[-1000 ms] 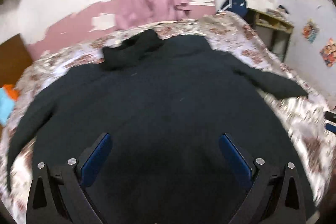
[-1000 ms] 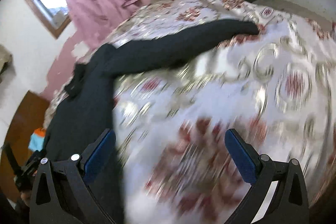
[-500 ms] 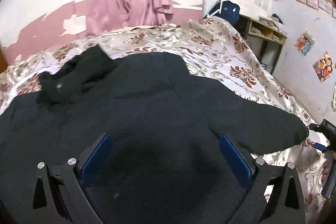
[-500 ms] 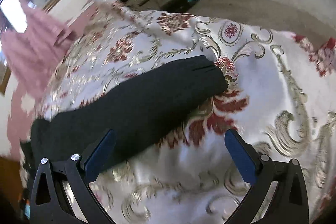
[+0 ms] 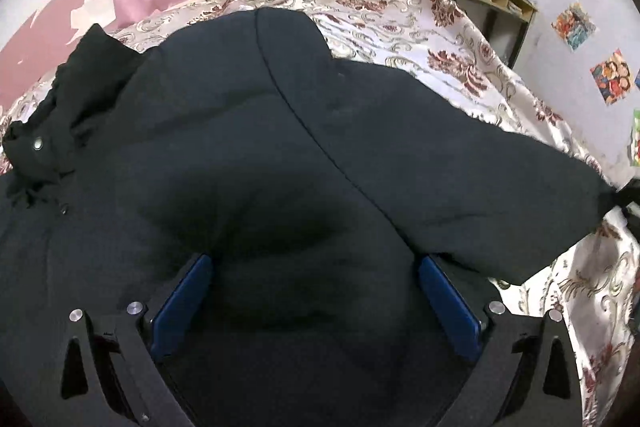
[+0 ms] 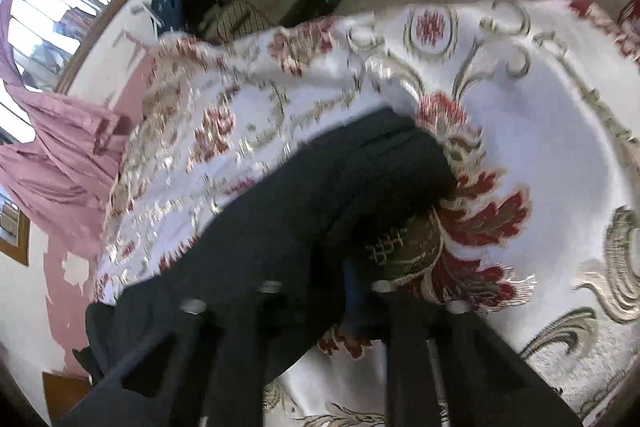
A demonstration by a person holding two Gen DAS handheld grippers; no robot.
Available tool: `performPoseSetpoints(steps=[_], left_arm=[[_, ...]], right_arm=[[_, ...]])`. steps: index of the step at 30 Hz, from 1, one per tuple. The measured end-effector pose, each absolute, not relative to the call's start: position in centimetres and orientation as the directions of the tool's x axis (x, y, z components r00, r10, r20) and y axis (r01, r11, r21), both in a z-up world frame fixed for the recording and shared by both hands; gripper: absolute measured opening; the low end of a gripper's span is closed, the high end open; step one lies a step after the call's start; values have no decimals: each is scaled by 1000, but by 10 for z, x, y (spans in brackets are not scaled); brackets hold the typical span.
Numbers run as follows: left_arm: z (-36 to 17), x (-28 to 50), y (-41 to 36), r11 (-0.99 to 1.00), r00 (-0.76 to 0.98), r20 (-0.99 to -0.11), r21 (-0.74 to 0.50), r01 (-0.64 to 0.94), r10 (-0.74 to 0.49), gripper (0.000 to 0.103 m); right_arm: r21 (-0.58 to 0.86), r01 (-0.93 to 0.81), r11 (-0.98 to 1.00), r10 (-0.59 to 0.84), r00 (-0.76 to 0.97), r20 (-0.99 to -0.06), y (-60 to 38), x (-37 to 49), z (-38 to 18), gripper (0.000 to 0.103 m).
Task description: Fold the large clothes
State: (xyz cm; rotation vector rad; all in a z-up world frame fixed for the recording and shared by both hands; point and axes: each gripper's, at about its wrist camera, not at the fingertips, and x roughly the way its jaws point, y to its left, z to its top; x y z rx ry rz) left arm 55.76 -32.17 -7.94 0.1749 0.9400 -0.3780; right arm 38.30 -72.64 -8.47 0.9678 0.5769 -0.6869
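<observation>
Our left tongs hover spread wide over the black jacket; our right tongs pinch its sleeve at frame centre.

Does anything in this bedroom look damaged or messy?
Yes. The pink wall paint behind the floral bedspread has peeled off in white patches. On the black coat, the hood lies crumpled rather than smoothed flat.
</observation>
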Motion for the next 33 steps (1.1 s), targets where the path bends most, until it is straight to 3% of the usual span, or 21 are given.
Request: performPoseSetpoints(steps=[3, 7, 12, 15, 20, 25, 29, 33], left_arm=[[-76, 555, -317, 920, 536, -803, -37, 391, -260, 103], [-56, 550, -278, 917, 544, -761, -170, 360, -355, 103], [-18, 535, -204, 945, 626, -718, -150, 289, -306, 103], [-2, 523, -153, 938, 628, -699, -209, 277, -342, 103], [9, 505, -79, 907, 581, -698, -354, 229, -419, 103], [-8, 489, -30, 843, 536, -672, -514, 159, -511, 103], [-36, 480, -15, 768, 494, -634, -630, 116, -595, 103], [-71, 478, -20, 714, 442, -626, -699, 49, -643, 103]], right_arm=[[443, 721, 533, -355, 666, -656, -700, 391, -43, 5], [318, 579, 750, -372, 768, -521, -645, 421, 33, 5], [132, 280, 951, -217, 907, -361, -543, 459, 110, 5], [-1, 88, 996, -83, 939, -332, -472, 471, 125, 5], [-150, -179, 972, 110, 917, -383, -361, 474, 110, 5], [-233, -352, 906, 184, 826, -533, -286, 473, 63, 5], [-196, -430, 881, 195, 709, -677, -259, 470, 14, 5], [-126, -425, 897, 205, 651, -731, -265, 460, -14, 5]])
